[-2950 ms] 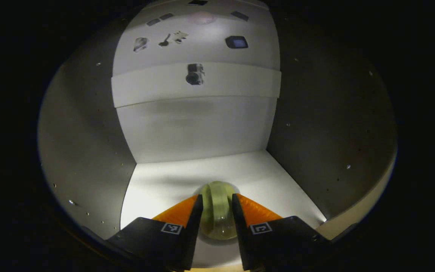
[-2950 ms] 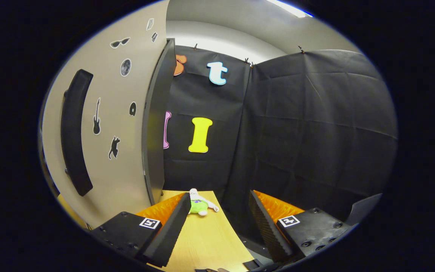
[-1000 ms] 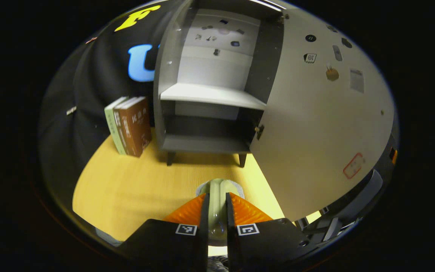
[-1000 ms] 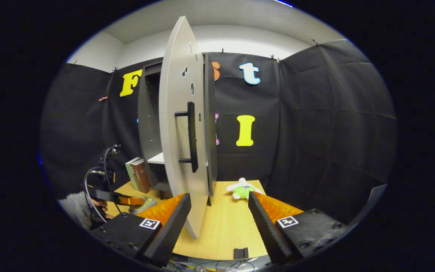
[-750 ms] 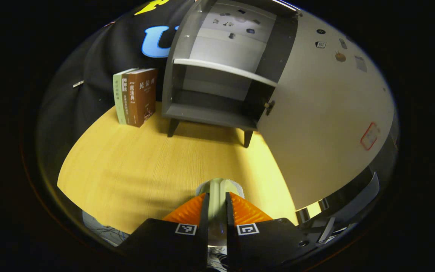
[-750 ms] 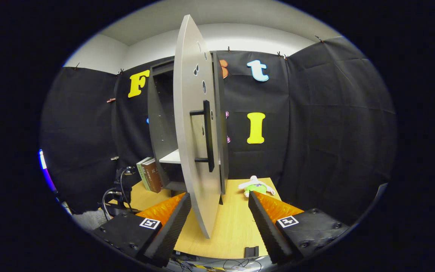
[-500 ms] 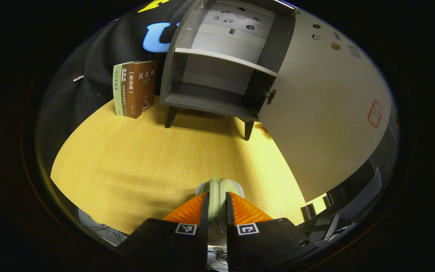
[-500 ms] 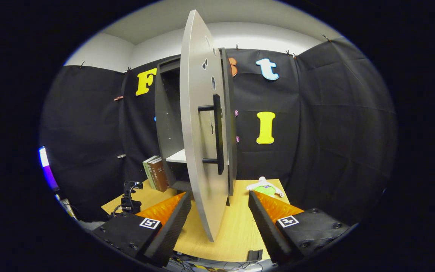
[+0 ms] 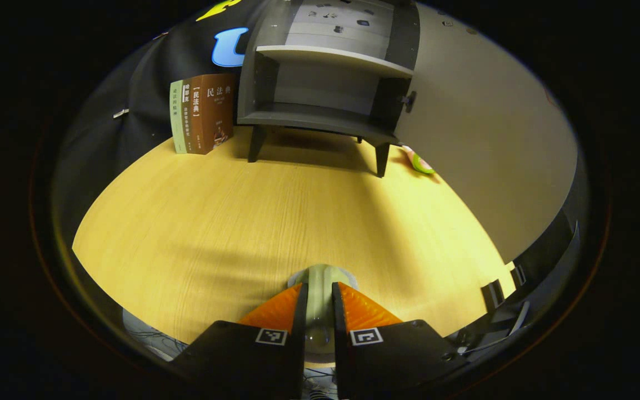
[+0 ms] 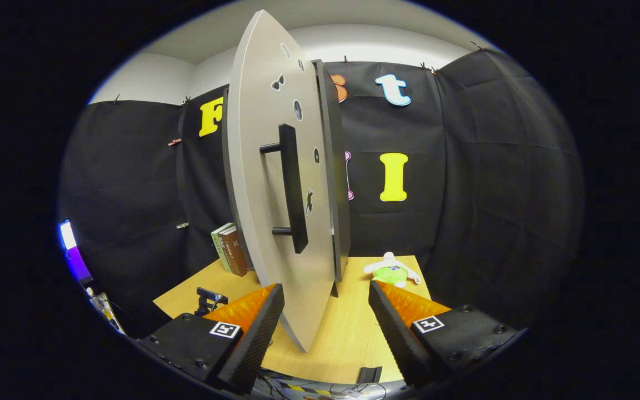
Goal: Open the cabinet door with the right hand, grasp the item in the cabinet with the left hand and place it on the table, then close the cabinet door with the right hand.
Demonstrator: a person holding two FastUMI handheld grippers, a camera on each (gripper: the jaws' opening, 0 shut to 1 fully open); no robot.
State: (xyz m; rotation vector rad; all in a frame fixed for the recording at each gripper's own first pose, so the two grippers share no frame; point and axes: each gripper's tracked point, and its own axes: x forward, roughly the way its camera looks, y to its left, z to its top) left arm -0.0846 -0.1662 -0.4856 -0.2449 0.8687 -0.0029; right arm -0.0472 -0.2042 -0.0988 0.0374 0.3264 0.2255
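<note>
Item [image 9: 319, 300]: pale green, pinched in left gripper [image 9: 318, 316] fingers, now carried out of the cabinet [image 9: 320, 83] over the surface [image 9: 242, 222], awaiting set-down; right gripper [image 10: 320, 316] spread, door [image 10: 275, 183] open

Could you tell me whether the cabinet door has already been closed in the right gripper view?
No, the cabinet door stands swung wide open, edge-on between the fingers of the open right gripper.
</note>
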